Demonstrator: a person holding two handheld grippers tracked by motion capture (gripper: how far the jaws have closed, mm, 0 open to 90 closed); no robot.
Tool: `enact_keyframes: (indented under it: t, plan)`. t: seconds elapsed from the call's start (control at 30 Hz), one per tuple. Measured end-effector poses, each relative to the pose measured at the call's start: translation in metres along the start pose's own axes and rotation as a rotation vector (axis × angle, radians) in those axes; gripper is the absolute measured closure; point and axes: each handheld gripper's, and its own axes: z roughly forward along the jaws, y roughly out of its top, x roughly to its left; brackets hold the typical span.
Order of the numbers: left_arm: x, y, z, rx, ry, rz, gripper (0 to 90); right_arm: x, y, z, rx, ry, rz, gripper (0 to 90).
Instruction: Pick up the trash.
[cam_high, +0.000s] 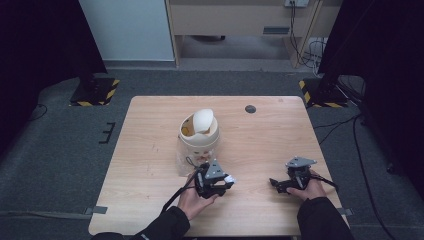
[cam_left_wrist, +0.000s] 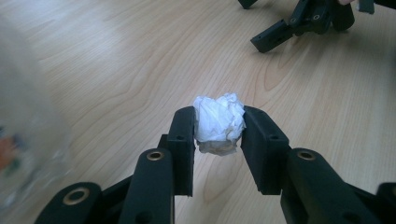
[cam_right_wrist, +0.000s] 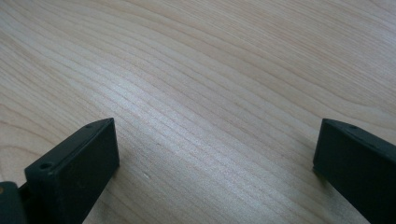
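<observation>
A crumpled white paper wad (cam_left_wrist: 218, 122) is pinched between the two black jaws of my left gripper (cam_left_wrist: 218, 130), just above the wooden table (cam_left_wrist: 116, 70). In the high view the left gripper (cam_high: 226, 182) sits near the table's front middle, with the white paper wad (cam_high: 230, 179) at its tip. A small cream bin with a swing lid (cam_high: 199, 131) stands behind it, near the table's centre. My right gripper (cam_high: 275, 184) rests at the front right, held by a hand. Its jaws stand wide apart over bare wood in the right gripper view (cam_right_wrist: 217, 154), open.
A clear plastic bag (cam_high: 186, 159) with small items lies against the bin's front, blurred at the left of the left gripper view (cam_left_wrist: 23, 154). A dark round hole (cam_high: 250, 109) marks the table's far side. Black stands flank the table on grey carpet.
</observation>
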Motion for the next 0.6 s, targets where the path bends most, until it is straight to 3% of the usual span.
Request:
enact_keyframes:
  t: [0.37,0.6]
  plan:
    - [0.018,-0.023,-0.054,-0.094,0.028,-0.113,64.7,0.000,0.000,0.000,0.000,0.000,0.001,0.5]
    - [0.028,-0.029,-0.081,-0.154,0.072,-0.145,64.6,0.000,0.000,0.000,0.001,0.001,0.001,0.5]
